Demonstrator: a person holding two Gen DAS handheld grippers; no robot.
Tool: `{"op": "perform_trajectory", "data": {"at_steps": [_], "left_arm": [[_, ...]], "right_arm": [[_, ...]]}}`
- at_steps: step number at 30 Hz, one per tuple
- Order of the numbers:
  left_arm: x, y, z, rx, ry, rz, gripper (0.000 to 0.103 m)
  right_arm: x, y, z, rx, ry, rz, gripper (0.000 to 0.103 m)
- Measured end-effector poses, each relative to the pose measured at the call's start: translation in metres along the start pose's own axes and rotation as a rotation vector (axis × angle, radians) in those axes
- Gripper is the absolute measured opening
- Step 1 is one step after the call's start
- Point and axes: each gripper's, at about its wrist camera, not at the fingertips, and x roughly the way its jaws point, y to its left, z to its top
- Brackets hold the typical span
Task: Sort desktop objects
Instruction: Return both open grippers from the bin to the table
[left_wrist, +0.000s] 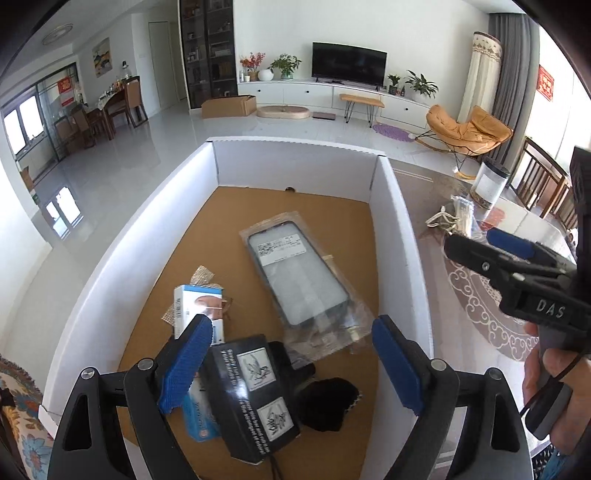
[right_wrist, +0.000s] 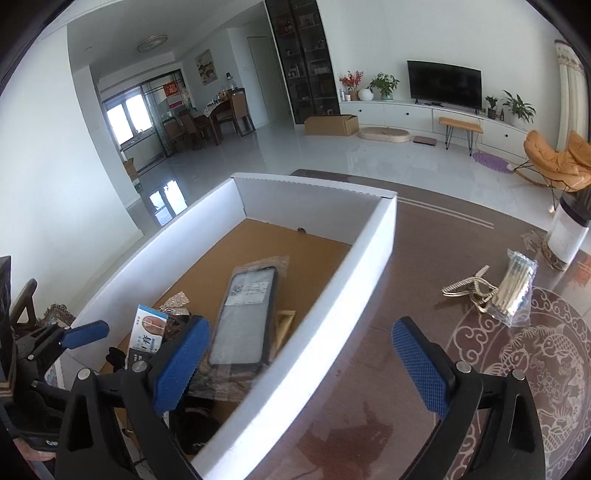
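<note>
The left gripper (left_wrist: 291, 363) hangs over the near end of the white cardboard box (left_wrist: 388, 221), jaws spread and empty; a black printed carton (left_wrist: 255, 391) lies just below them. The right gripper (right_wrist: 299, 363) straddles the box's right wall, jaws wide, gripping nothing. Farther in, a bagged phone case (left_wrist: 299, 273) lies mid-floor. On the table (right_wrist: 424, 258) towards its right edge, a cotton swab packet (right_wrist: 515, 286) touches a metallic hair clip (right_wrist: 469, 290).

Brown patterned table (right_wrist: 424, 369) w/ glass-like top carries white cardboard box (right_wrist: 332, 295), pack of cotton swabs (right_wrist: 515, 291) touching a silvery hair clip (right_wrist: 469, 290), & white-black canister (right_wrist: 567, 236) near far edge.
</note>
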Motion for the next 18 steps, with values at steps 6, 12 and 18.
{"op": "perform_trajectory", "data": {"at_steps": [6, 12, 18], "left_arm": [[-0.022, -0.107, -0.022, 0.174, 0.033, -0.240, 0.092], [0.020, -0.205, -0.058, 0.307, 0.098, -0.310, 0.094], [0.074, -0.238, -0.066, 0.330, 0.056, -0.189, 0.094]], "right_arm": [[-0.034, -0.121, -0.089, 0.148, 0.051, -0.272, 0.102], [-0.079, -0.219, -0.152, 0.317, 0.102, -0.471, 0.102], [-0.115, -0.258, -0.171, 0.514, 0.039, -0.507, 0.102]]}}
